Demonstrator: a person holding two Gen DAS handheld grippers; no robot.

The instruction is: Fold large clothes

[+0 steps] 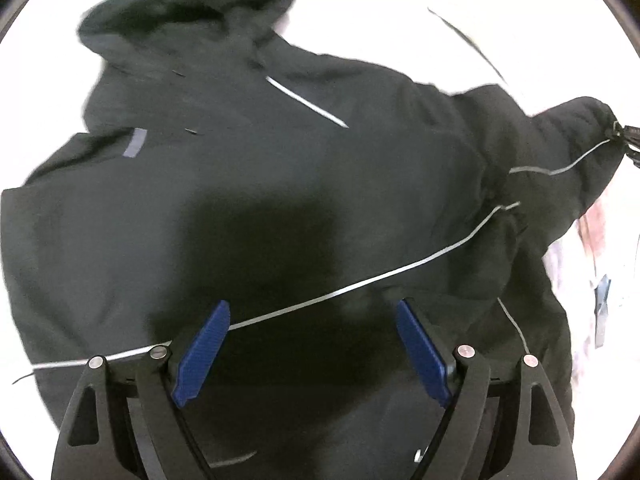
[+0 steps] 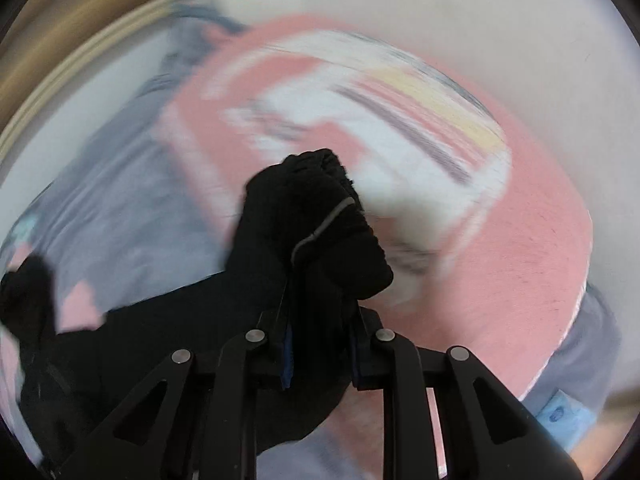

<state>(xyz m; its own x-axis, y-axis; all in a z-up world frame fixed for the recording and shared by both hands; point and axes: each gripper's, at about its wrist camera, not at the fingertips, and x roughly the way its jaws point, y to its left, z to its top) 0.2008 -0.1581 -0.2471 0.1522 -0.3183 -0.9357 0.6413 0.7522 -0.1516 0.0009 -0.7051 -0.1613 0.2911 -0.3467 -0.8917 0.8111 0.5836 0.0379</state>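
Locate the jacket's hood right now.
In the left wrist view the hood lies at the upper left, at the top of the spread black jacket, far from the open left gripper.

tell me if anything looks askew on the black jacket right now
The black hooded jacket lies crooked on the white surface, hood crumpled. Its sleeve is bunched in the shut right gripper. The left gripper hovers open.

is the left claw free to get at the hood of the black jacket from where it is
Probably yes. The left claw is open and empty above the jacket, and nothing lies between it and the hood at the far end. The right claw is shut on the sleeve cuff, off to the side.
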